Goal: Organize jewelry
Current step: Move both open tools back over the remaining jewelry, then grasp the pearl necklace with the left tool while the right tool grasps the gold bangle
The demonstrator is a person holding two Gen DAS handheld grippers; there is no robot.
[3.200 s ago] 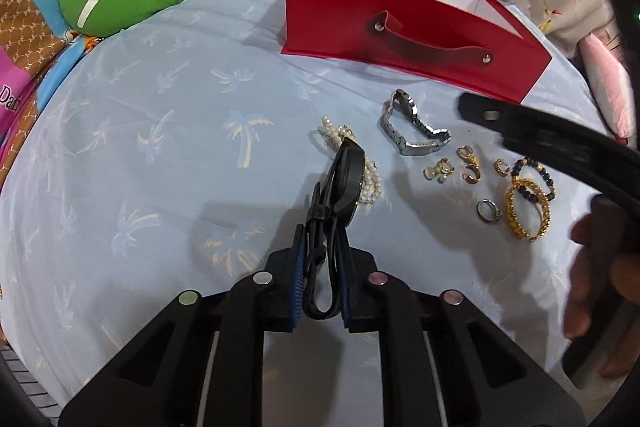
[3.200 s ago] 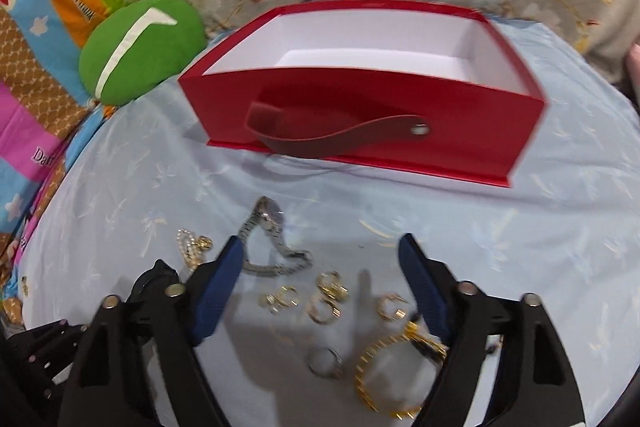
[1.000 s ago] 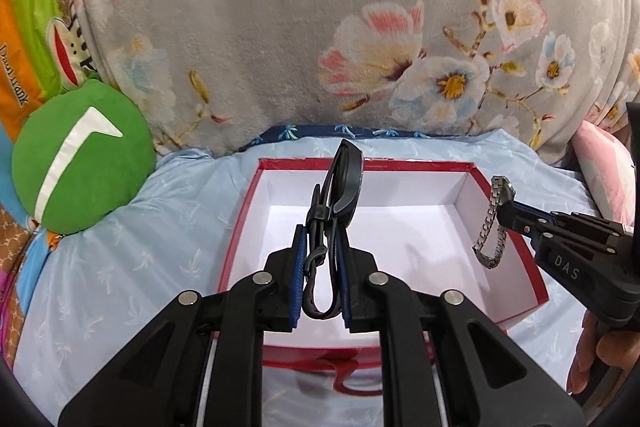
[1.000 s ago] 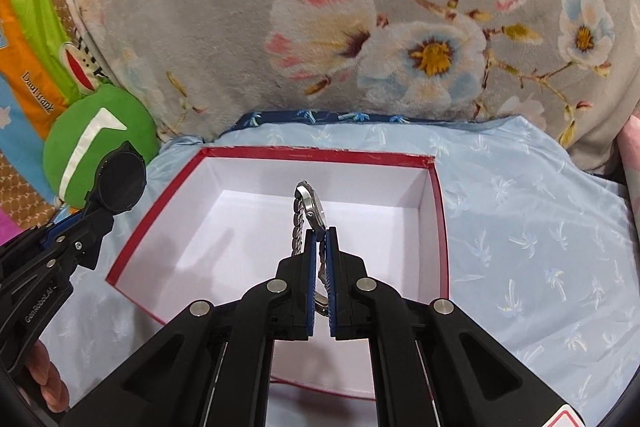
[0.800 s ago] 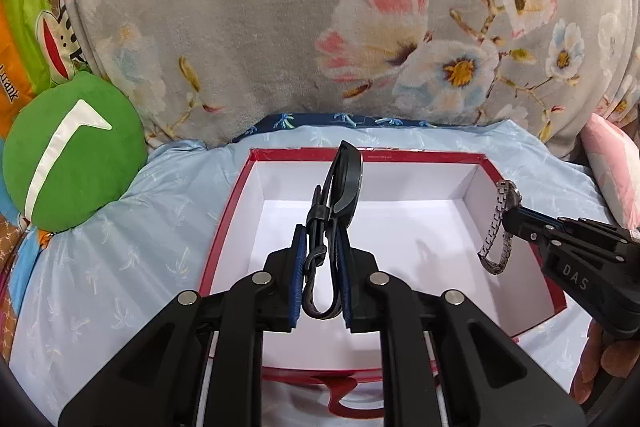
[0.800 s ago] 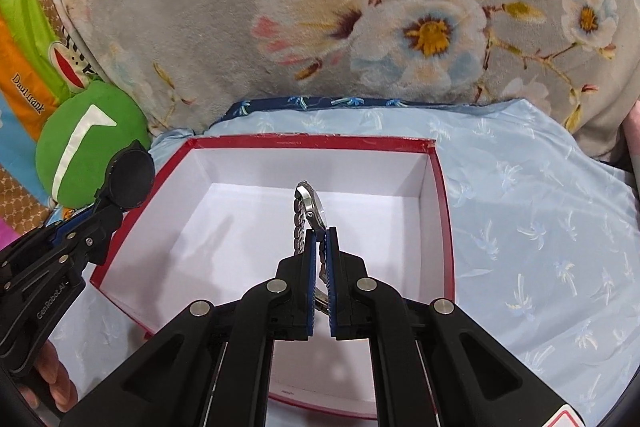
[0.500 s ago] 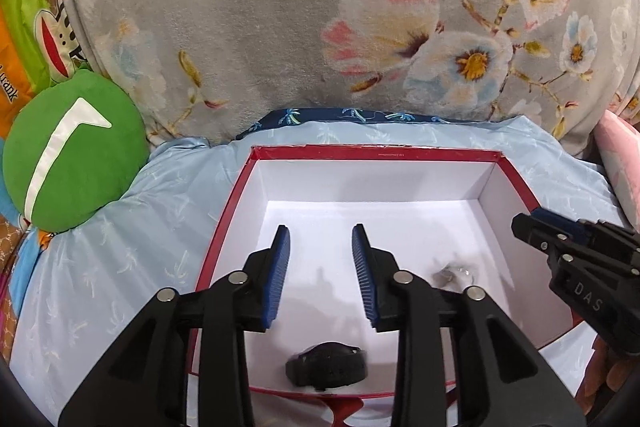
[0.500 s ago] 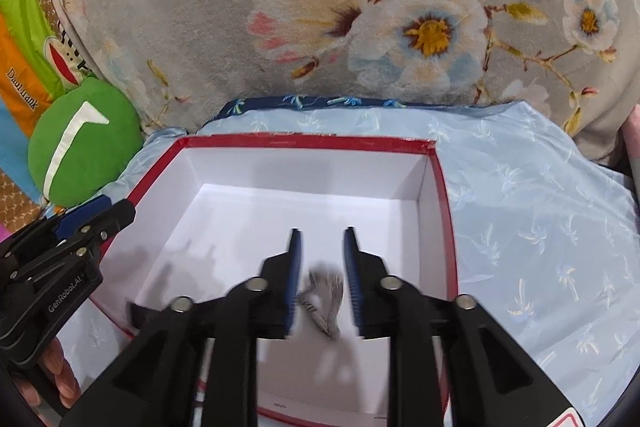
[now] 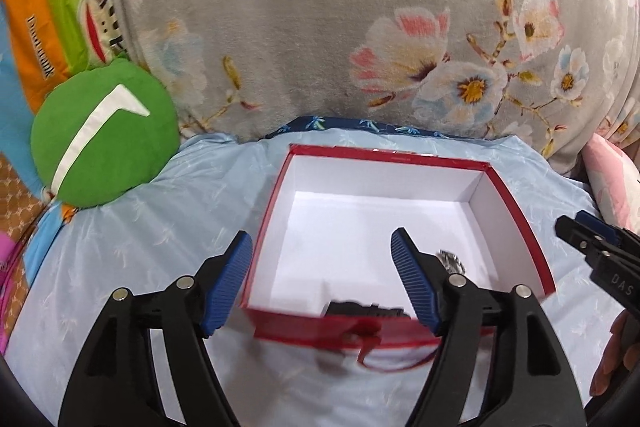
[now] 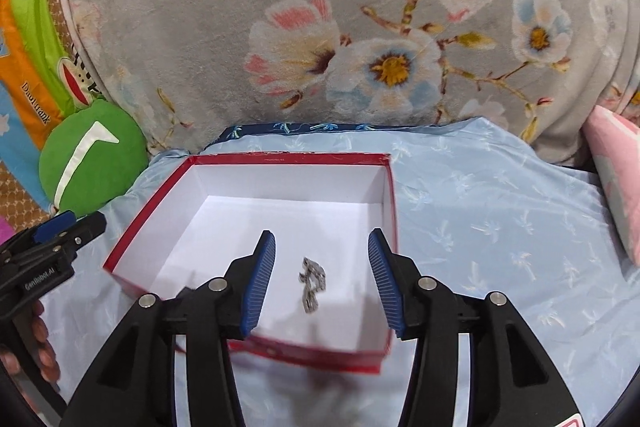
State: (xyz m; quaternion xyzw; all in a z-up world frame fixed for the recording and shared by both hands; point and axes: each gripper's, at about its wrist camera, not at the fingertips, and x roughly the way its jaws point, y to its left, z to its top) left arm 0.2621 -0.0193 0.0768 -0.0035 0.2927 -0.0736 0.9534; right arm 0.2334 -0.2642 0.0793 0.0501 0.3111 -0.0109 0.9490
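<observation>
A red box (image 9: 516, 215) with a white inside stands open on the light blue sheet; it also shows in the right wrist view (image 10: 392, 195). A black watch (image 9: 360, 308) lies inside by the near wall. A silver metal watch (image 10: 312, 283) lies on the box floor; part of it shows in the left wrist view (image 9: 451, 261). My left gripper (image 9: 322, 283) is open and empty above the box's near left part. My right gripper (image 10: 322, 281) is open and empty above the silver watch.
A green round cushion (image 9: 100, 143) lies at the left of the sheet. A grey floral blanket (image 9: 360, 27) rises behind the box. A pink pillow (image 10: 616, 167) is at the right edge. The red box's strap handle (image 9: 380, 355) hangs on its near wall.
Both grippers opened and dropped their watches into the red box; the jaws have since spread wider and both grippers have drawn back a little.
</observation>
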